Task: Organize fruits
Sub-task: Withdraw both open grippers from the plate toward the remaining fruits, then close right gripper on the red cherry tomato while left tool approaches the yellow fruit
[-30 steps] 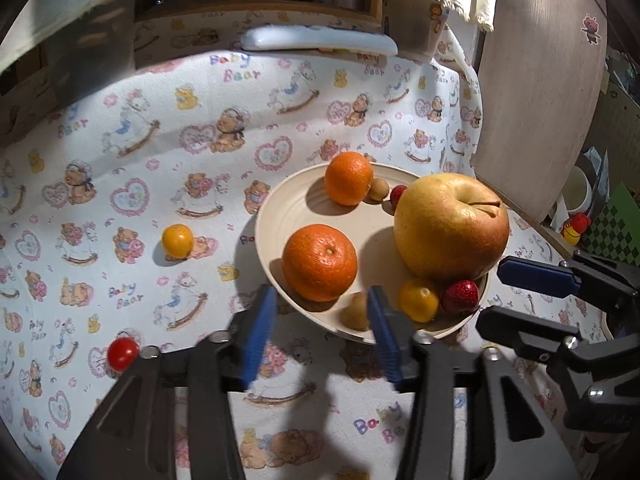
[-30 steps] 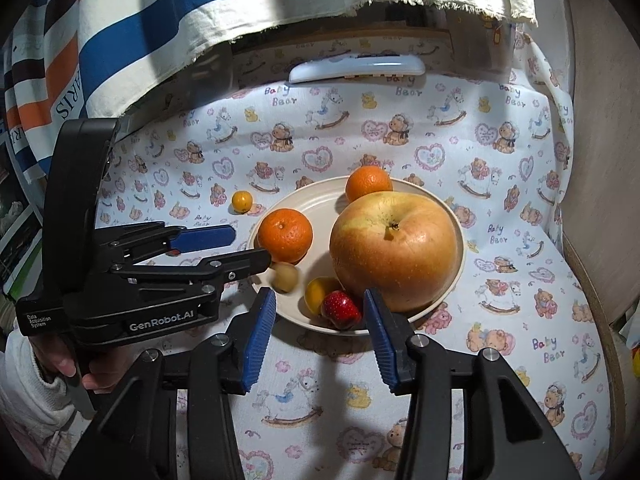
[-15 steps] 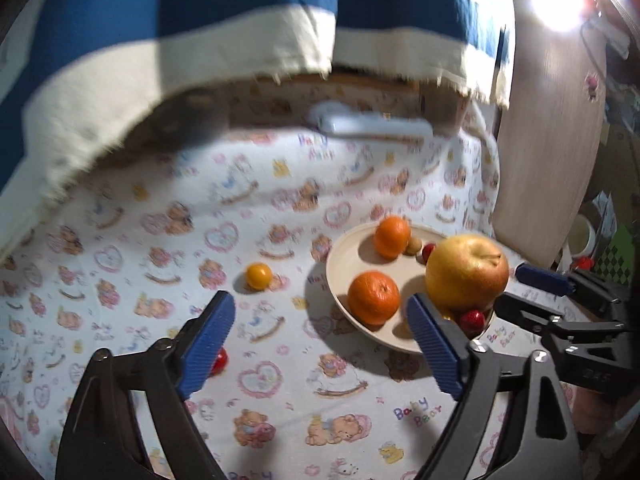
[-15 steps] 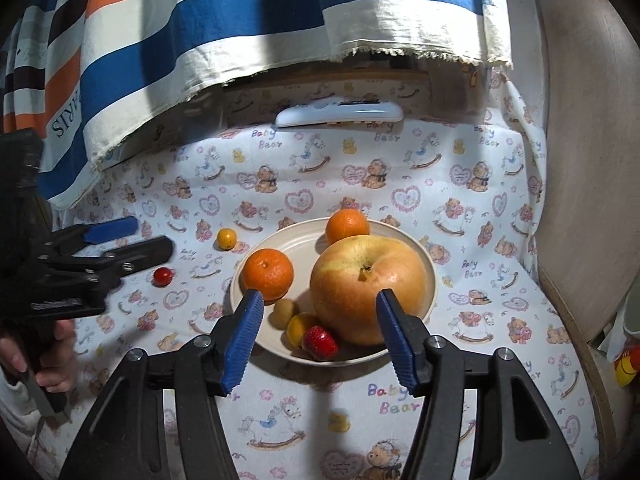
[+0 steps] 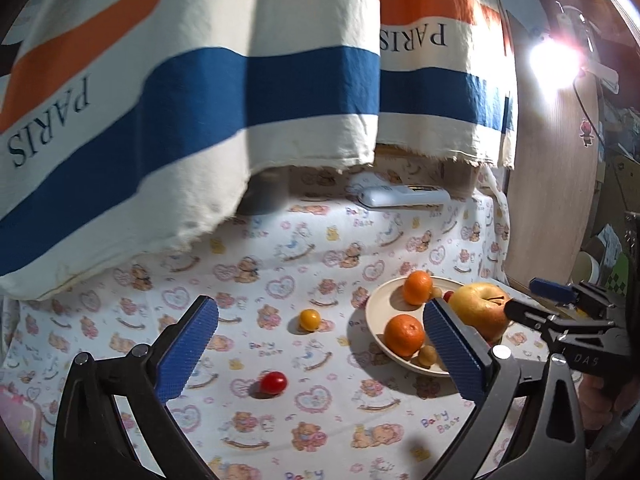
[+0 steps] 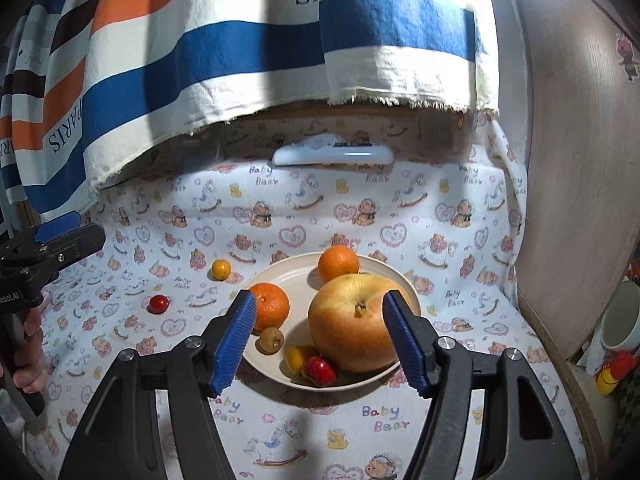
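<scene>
Cream plate (image 6: 298,276) is sitting toward the right side of the surface (image 6: 440,420), which is covered in a bear-print cloth. Plate is holding a big yellow-red apple (image 6: 352,328), two oranges, one at the far rim (image 6: 338,263) and one at the left rim (image 6: 270,306), a small brown round fruit (image 6: 271,339), a small yellow fruit (image 6: 295,356) and a strawberry (image 6: 318,371) at the near rim, touching the apple's base. Off the plate, on the cloth to its left, a yellow cherry tomato (image 5: 309,319) is lying near the plate and a red cherry tomato (image 5: 273,382) is lying nearer the front, well apart from it. Left gripper (image 5: 320,356) is hovering over the cloth left of the plate, fingers (image 5: 188,348) spread wide and opening, nothing gripped; the red tomato is showing below the gap, untouched. Right gripper (image 6: 320,340) is hovering at the plate's near side, fingers (image 6: 236,336) opening at a medium spread, framing the apple without pressing on it. White remote-like device (image 6: 332,154) is lying at the back edge under a striped hanging towel (image 6: 240,48) printed PARIS. A person's hand (image 6: 26,356) is holding the left gripper's handle.
</scene>
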`<control>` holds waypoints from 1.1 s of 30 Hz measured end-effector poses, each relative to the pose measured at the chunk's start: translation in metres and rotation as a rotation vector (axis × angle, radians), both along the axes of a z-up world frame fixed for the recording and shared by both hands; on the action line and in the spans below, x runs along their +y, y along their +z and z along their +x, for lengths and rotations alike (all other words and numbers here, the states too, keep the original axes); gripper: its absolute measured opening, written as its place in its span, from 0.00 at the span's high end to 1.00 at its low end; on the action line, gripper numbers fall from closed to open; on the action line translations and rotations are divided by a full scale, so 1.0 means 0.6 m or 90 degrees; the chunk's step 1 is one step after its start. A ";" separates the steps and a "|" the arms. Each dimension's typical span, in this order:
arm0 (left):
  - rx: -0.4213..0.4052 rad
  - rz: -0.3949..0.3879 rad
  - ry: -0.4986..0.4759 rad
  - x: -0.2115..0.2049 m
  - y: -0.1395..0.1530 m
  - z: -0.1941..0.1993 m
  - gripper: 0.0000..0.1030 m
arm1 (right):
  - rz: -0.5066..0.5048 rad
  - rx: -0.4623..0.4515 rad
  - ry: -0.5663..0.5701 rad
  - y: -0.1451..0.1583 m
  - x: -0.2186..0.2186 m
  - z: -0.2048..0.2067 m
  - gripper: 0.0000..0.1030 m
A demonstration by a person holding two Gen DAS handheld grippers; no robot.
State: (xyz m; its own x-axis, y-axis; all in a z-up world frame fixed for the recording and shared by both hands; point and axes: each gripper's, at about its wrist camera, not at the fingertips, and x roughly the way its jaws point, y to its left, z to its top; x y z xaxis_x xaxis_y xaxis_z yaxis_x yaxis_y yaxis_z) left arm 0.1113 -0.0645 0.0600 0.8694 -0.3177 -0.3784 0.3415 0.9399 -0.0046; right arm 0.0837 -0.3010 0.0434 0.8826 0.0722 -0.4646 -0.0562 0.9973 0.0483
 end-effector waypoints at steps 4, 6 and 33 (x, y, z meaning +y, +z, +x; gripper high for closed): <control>-0.013 0.003 0.015 0.020 0.004 -0.007 0.01 | 0.003 -0.011 0.008 0.013 0.013 -0.005 0.34; -0.015 0.005 0.022 0.032 0.005 -0.010 0.01 | 0.003 -0.017 0.013 0.019 0.022 -0.006 0.29; 0.006 -0.023 0.120 0.160 -0.037 0.013 0.01 | -0.016 0.025 0.040 0.009 0.111 0.036 0.12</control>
State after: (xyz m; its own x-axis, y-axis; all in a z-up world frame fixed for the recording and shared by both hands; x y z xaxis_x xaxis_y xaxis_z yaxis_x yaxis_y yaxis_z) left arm 0.1190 0.0313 0.0379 0.9116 -0.1623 -0.3777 0.1586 0.9865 -0.0410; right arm 0.1055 -0.2342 0.0487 0.8579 0.1149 -0.5008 -0.1172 0.9927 0.0270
